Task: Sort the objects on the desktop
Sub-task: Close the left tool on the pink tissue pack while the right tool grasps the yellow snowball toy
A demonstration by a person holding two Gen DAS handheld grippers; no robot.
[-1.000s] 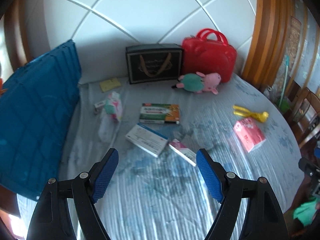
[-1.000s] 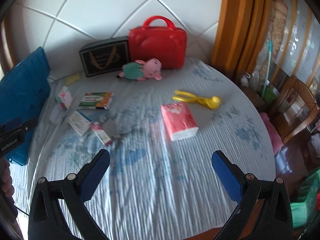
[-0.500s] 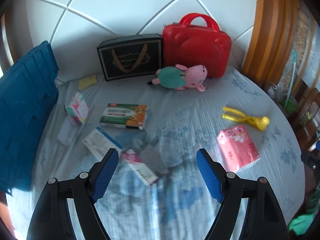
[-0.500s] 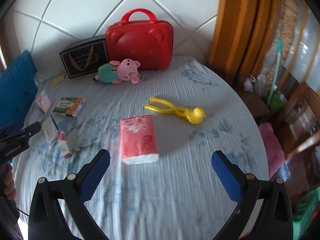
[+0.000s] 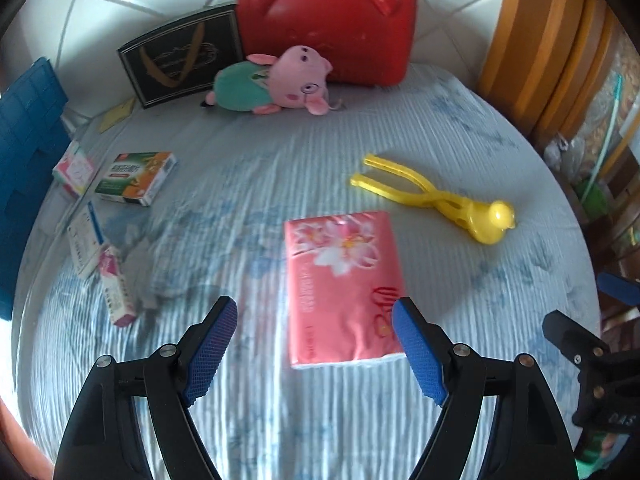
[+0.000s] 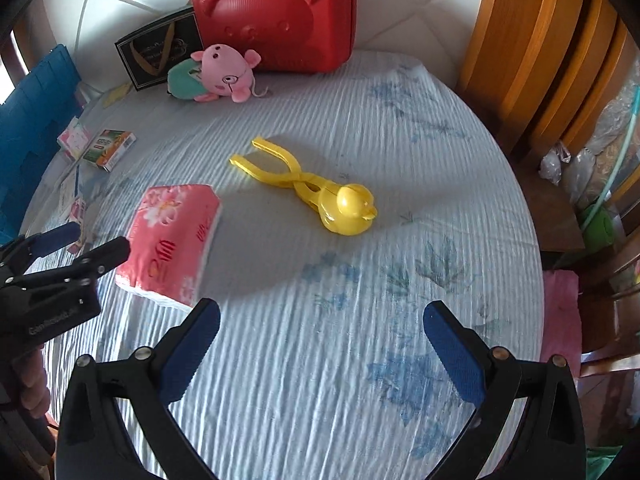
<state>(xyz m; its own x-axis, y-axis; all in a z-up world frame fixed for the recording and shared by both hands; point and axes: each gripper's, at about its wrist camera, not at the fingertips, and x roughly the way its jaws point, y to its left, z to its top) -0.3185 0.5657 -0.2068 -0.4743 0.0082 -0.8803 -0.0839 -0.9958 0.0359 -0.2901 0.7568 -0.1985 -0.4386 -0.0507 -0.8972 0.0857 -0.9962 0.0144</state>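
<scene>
Blue-padded and spread wide, the left gripper [image 5: 314, 346] grasps nothing; one pink tissue pack [image 5: 342, 286] lies flat on the cloth just beyond its pads, at lower centre. The right gripper [image 6: 320, 346] is likewise released, over bare striped tablecloth [image 6: 360, 300]. Past the pack lies one yellow duck-headed clamp [image 5: 440, 202], right of centre. At the left edge sit four small boxes [image 5: 136, 178], blurred, their print unreadable, beside a blue crate [image 5: 24, 152] that is cut off. Farthest, at top: one pig plush [image 5: 276, 82], one black gift bag [image 5: 182, 56], one red case [image 5: 326, 20], its handle cropped.
</scene>
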